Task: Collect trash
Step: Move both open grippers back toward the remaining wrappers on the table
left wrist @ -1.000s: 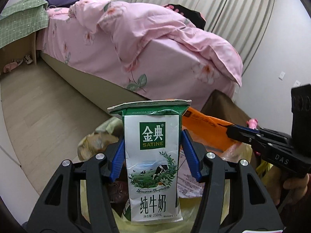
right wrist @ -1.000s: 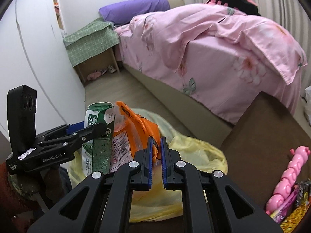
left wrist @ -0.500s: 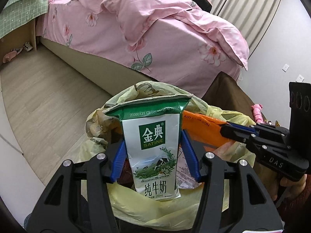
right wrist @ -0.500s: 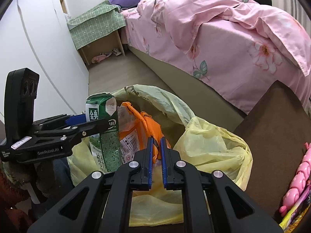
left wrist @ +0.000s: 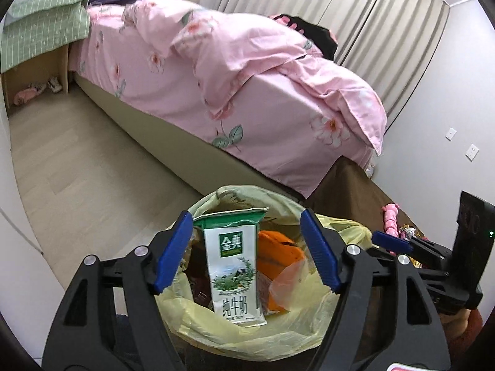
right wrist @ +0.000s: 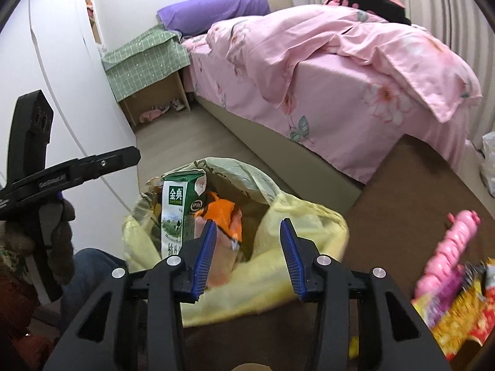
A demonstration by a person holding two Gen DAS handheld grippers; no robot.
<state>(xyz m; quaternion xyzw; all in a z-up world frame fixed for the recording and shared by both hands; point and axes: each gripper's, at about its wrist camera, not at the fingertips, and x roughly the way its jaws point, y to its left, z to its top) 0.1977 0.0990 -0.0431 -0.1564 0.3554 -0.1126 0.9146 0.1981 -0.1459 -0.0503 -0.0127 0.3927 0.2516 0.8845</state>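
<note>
A green-and-white milk carton stands upright inside the yellow trash bag, beside an orange snack packet. My left gripper hovers just above the bag's mouth. Its jaws are opening, and the blue pads stand clear of the carton on both sides. In the right wrist view the carton and the orange packet rest in the bag. My right gripper is over the bag with its jaws opening and nothing pressed between them. The left gripper shows at the far left.
A bed with a pink floral duvet fills the back. A brown surface to the right of the bag carries a pink toy and bright snack wrappers. A nightstand under a green cloth stands by the wall.
Both grippers have opened. The left let go of the milk carton and the right let go of the orange packet; both items now sit lower in the bag, and the grippers have lifted back.
</note>
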